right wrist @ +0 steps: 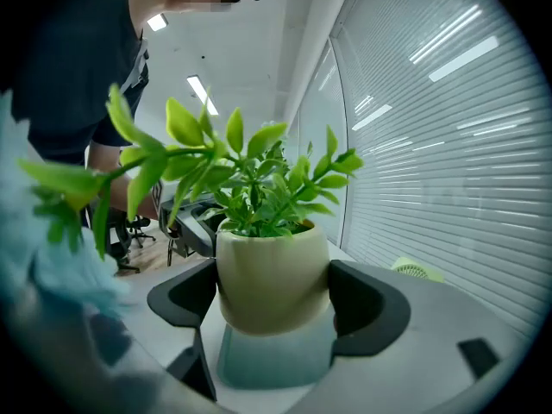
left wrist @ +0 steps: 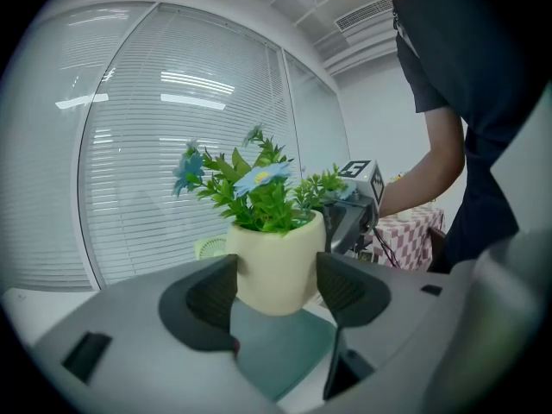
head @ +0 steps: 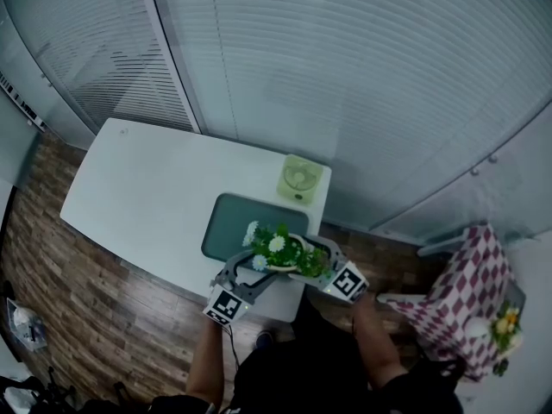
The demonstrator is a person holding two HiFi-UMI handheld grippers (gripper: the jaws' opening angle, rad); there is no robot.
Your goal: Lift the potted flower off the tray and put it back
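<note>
Clamping in from both sides, the left claw (left wrist: 276, 293) and the right claw (right wrist: 272, 304) each have their dark jaws closed on the cream belly of the potted flower (head: 281, 254). That's two grips facing each other across one small round pot. From both gripper views the base looks to hang just clear of the tray (head: 231, 222), with green-grey surface showing underneath, so I judge this to be the lifted part of the job, with the return to come. From the head view, the pot sits over the tray's near right corner, close to the near edge of the white bench (head: 142, 192).

Now the danger. That pot is smooth and narrows toward its foot. If one claw eases before the other, it could twist or slide down through the jaws. Come down this far over and it may catch the tray's lip and tip, or go off the bench front onto the wooden floor (head: 60, 266). Leaves crowd the right gripper view too, which hides some of the landing spot.

Further back, a small pale green fan (head: 300, 179) stands at the bench's far edge, just behind the tray. Past it hang the window blinds (head: 362, 84).
</note>
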